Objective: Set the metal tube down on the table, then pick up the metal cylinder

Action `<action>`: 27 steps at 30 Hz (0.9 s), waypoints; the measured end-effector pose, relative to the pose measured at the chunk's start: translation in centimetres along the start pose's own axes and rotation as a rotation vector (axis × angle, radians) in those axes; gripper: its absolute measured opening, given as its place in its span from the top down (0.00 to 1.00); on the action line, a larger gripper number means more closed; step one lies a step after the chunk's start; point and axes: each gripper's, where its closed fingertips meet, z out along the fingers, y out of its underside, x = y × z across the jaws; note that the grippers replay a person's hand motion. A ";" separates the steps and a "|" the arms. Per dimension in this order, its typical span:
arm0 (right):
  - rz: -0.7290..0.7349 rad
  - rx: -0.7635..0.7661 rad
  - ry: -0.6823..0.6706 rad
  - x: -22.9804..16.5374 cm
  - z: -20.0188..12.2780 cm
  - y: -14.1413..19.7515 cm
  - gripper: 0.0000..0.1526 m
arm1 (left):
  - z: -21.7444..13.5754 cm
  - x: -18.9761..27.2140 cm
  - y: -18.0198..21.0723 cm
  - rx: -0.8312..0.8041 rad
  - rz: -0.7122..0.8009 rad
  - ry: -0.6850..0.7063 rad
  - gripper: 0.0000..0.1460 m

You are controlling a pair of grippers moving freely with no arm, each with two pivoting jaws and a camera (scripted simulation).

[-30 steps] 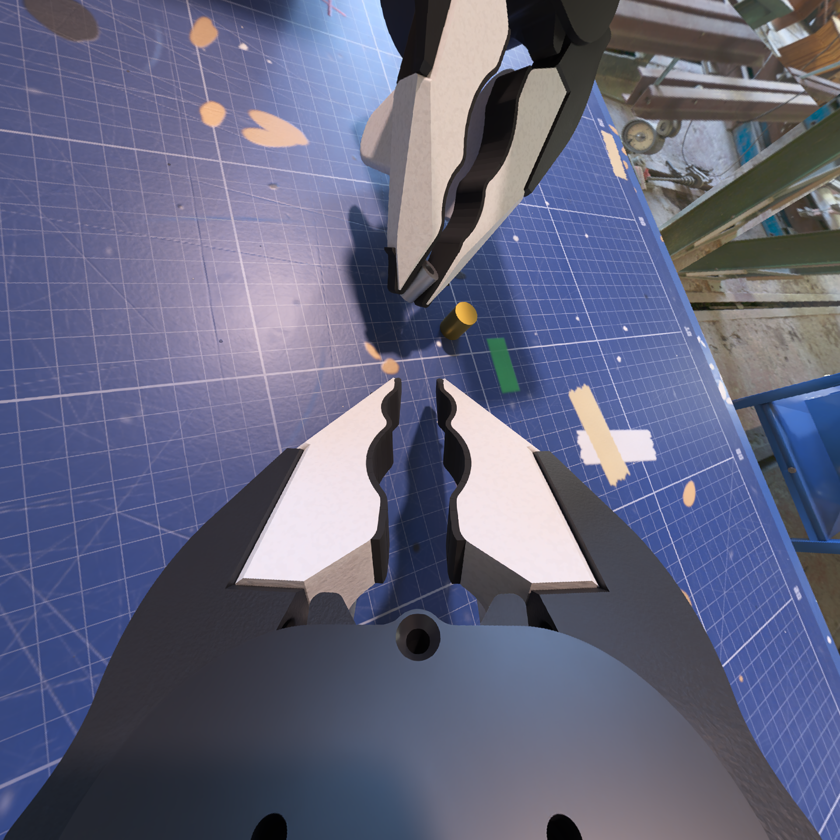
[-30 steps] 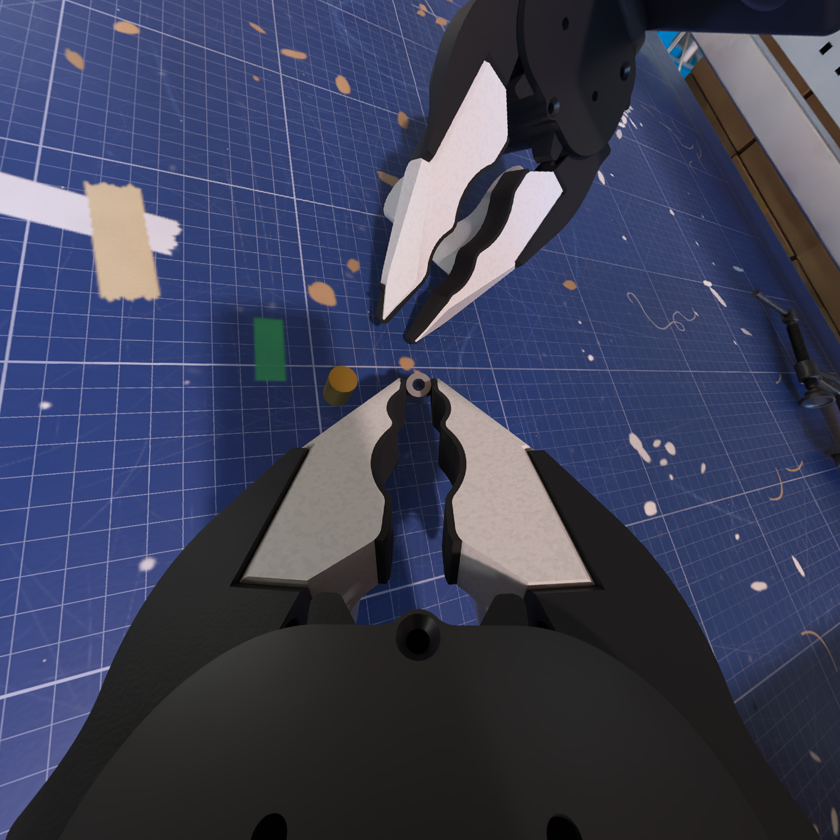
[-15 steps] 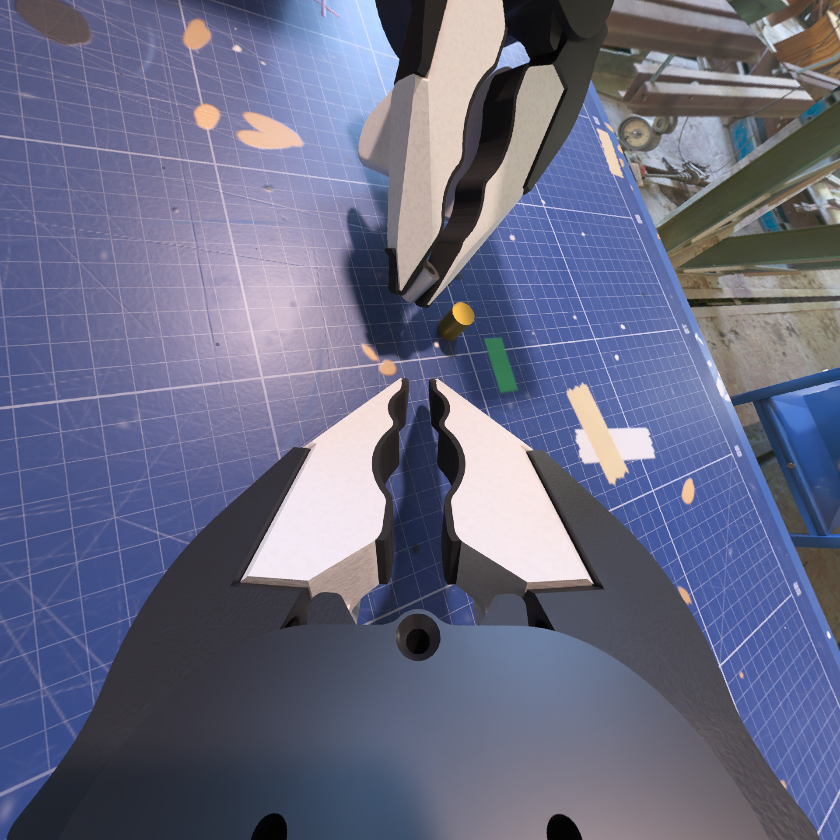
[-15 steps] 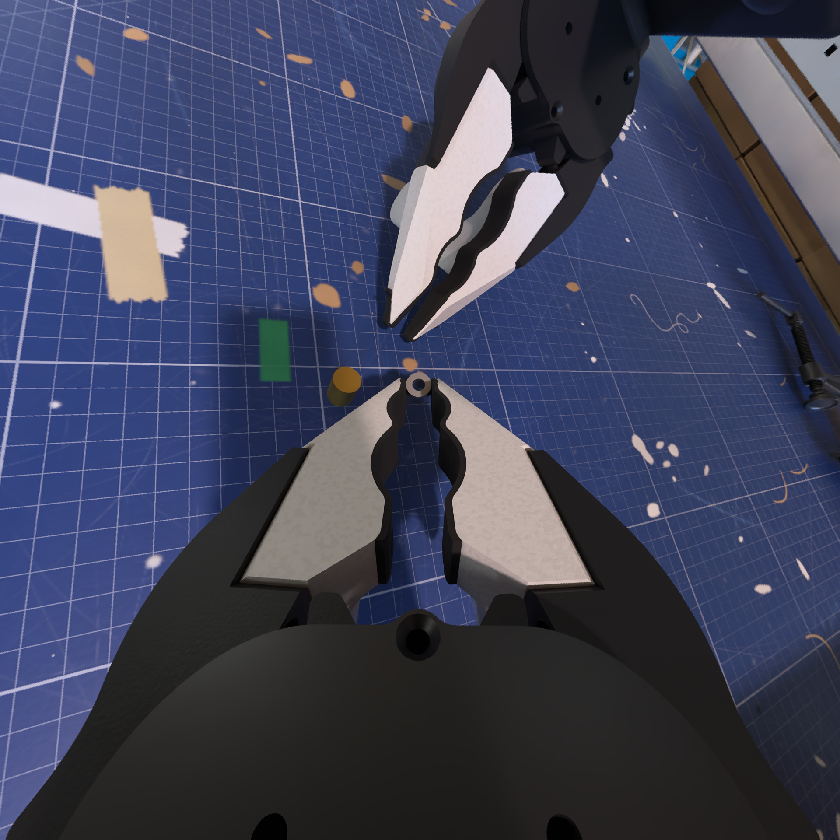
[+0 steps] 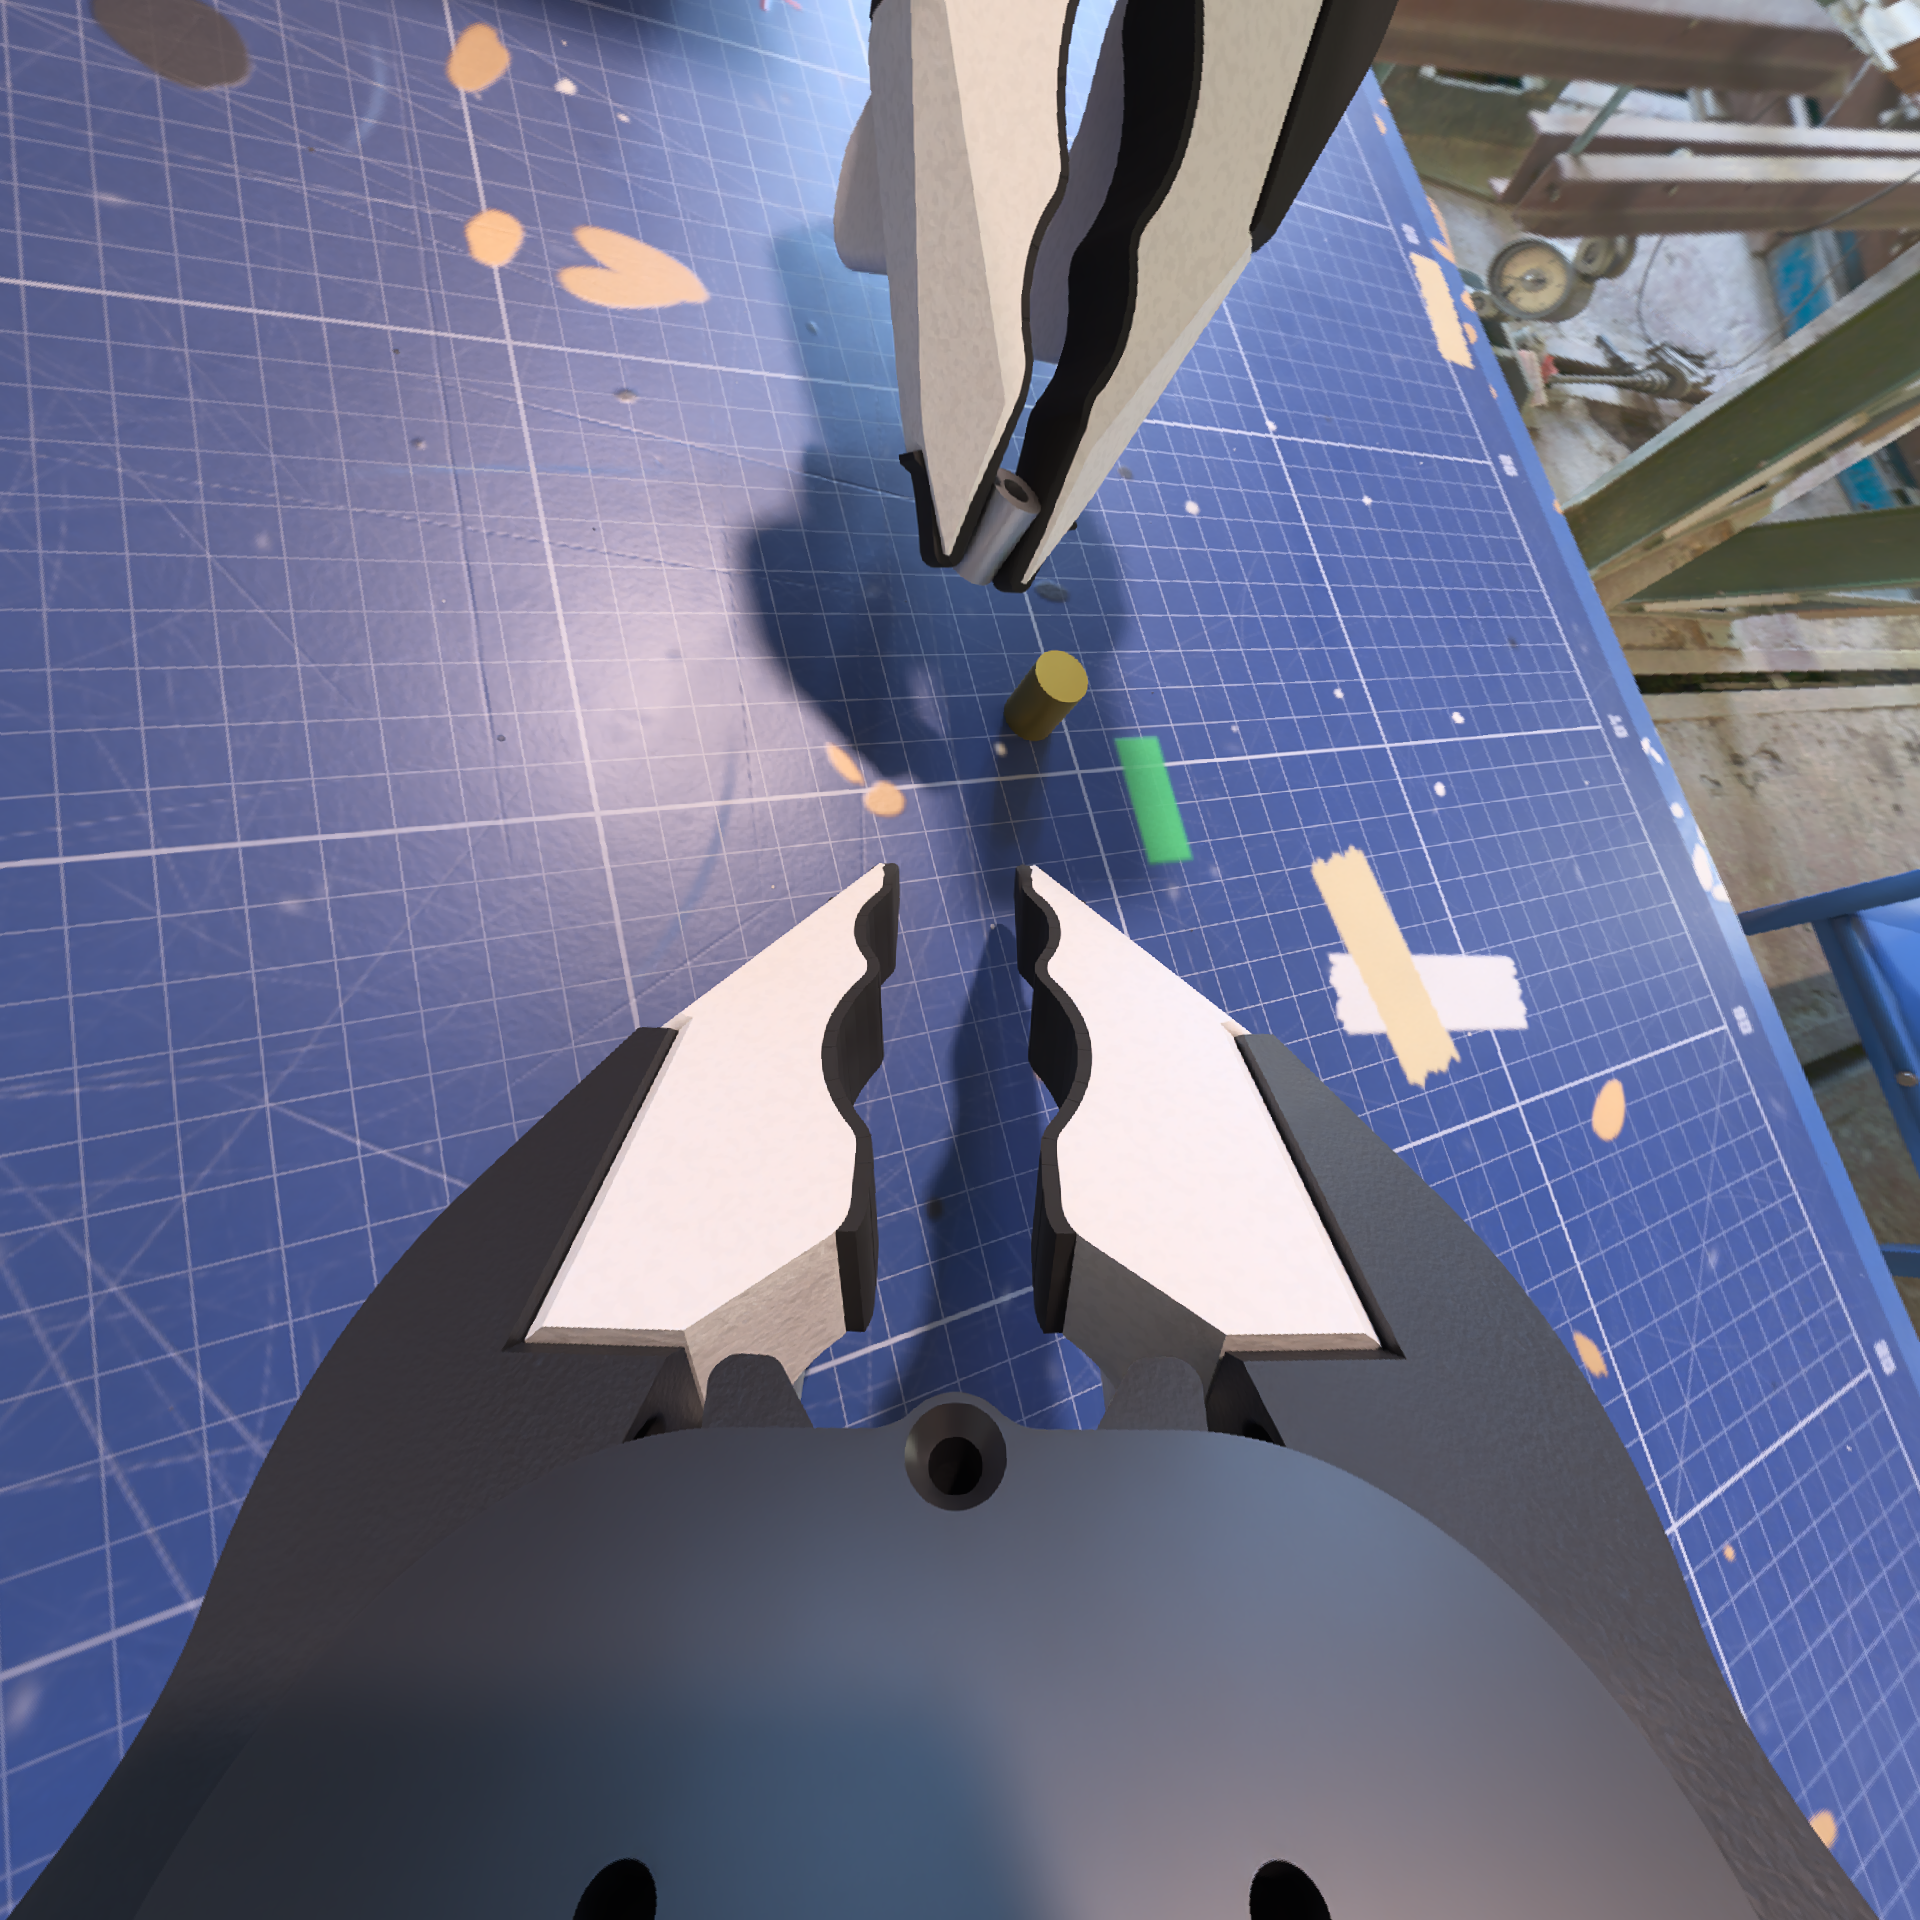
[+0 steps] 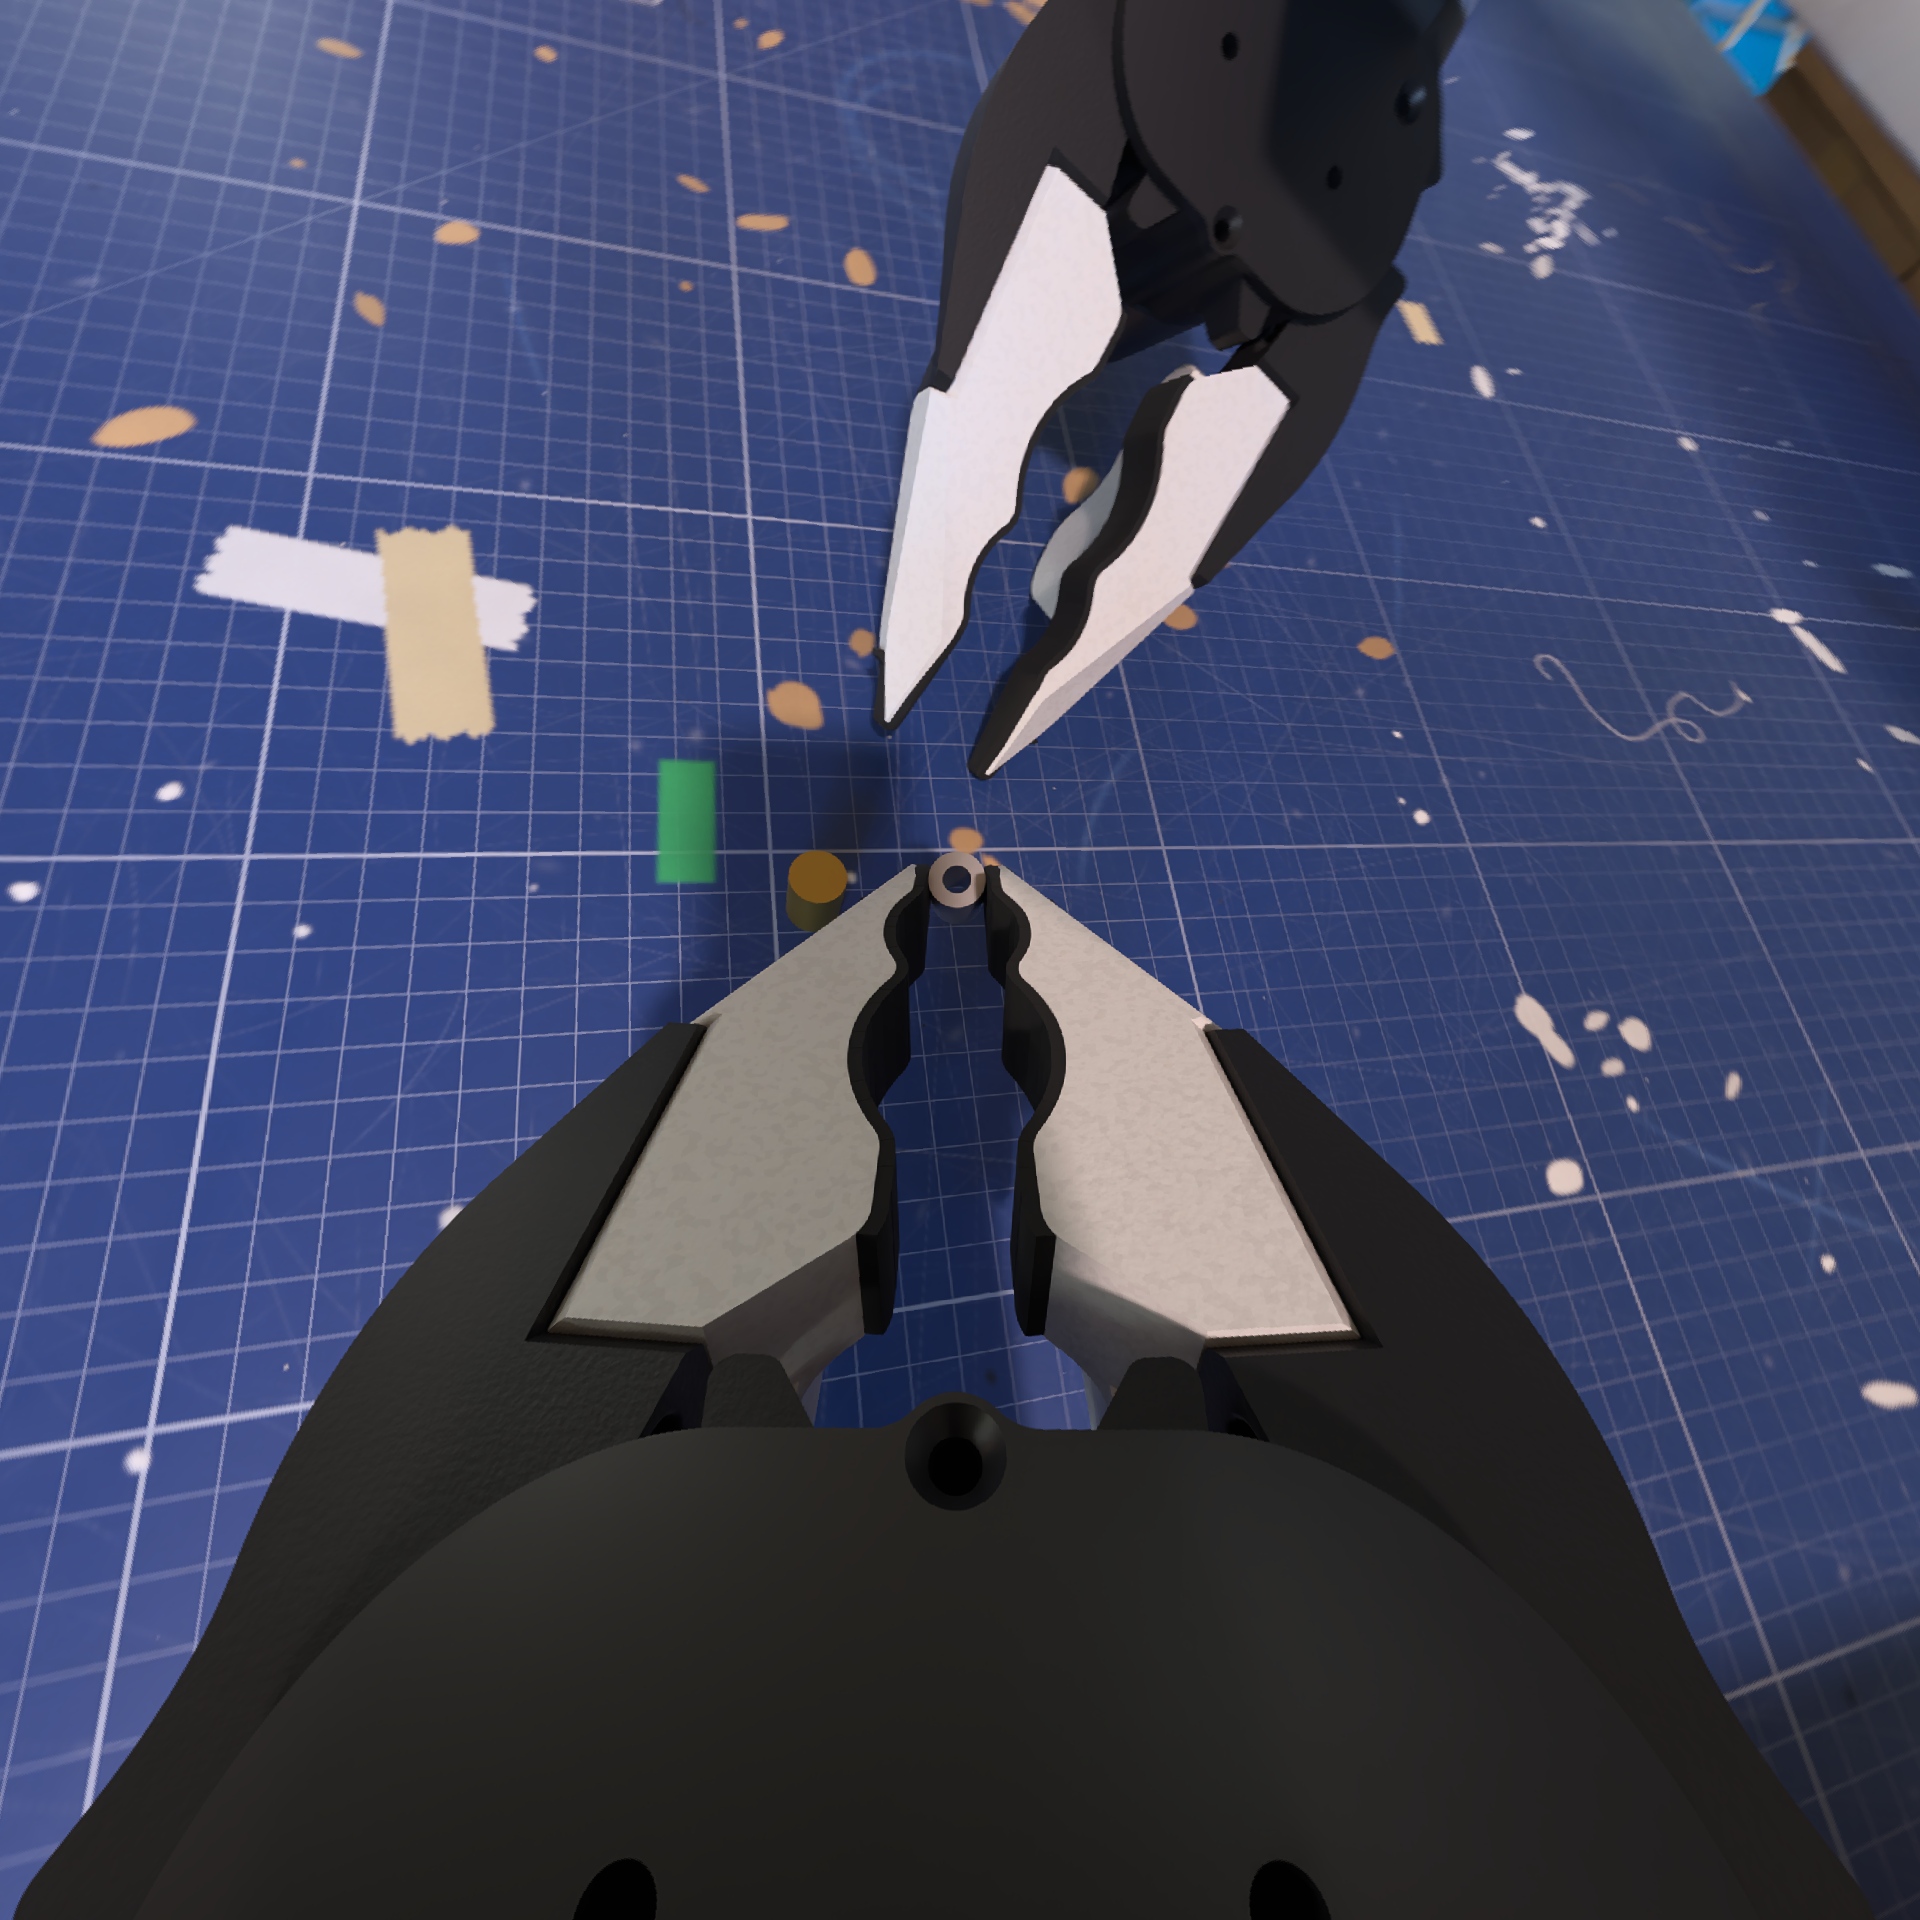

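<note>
My right gripper is shut on the small silver metal tube, whose ring-shaped end shows between the fingertips. In the left wrist view the right gripper comes down from the top and holds the tube tilted, close above the blue mat. The brass-coloured metal cylinder stands upright on the mat, just in front of the tube; it also shows in the right wrist view, left of my right fingertips. My left gripper is open and empty, short of the cylinder, and faces the right gripper.
The blue gridded cutting mat covers the table. A flat green tape strip lies next to the cylinder, and a cross of white and tan tape lies farther right. The table edge runs along the right, with shelving beyond it.
My left gripper's fingers narrowed, then opened wider than before. The right gripper with the tube has moved up and farther from the cylinder in the left wrist view.
</note>
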 end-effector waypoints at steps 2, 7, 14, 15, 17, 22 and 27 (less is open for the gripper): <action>-0.019 -0.026 -0.049 0.0 0.1 -0.1 0.94 | 0.0 0.0 0.0 0.000 0.000 -0.019 0.85; -0.063 -0.085 -0.112 0.6 0.5 0.4 0.94 | -0.7 -0.3 0.2 0.031 -0.031 -0.057 0.82; -0.031 -0.123 -0.142 0.5 0.6 2.3 0.94 | -0.1 0.1 0.1 0.021 -0.007 -0.067 0.82; -0.032 -0.116 -0.142 0.5 0.5 2.1 0.94 | 0.2 0.2 0.0 0.015 -0.001 -0.066 0.82; -0.036 -0.104 -0.131 0.7 0.5 1.8 0.94 | 0.5 0.3 -0.3 0.011 0.004 -0.063 0.83; -0.059 -0.068 -0.068 1.3 0.2 1.3 0.94 | 0.8 0.2 -0.5 0.009 -0.019 -0.044 0.86; -0.109 -0.054 -0.072 0.7 0.5 0.4 0.94 | 1.0 0.0 -0.6 -0.009 0.005 -0.023 0.92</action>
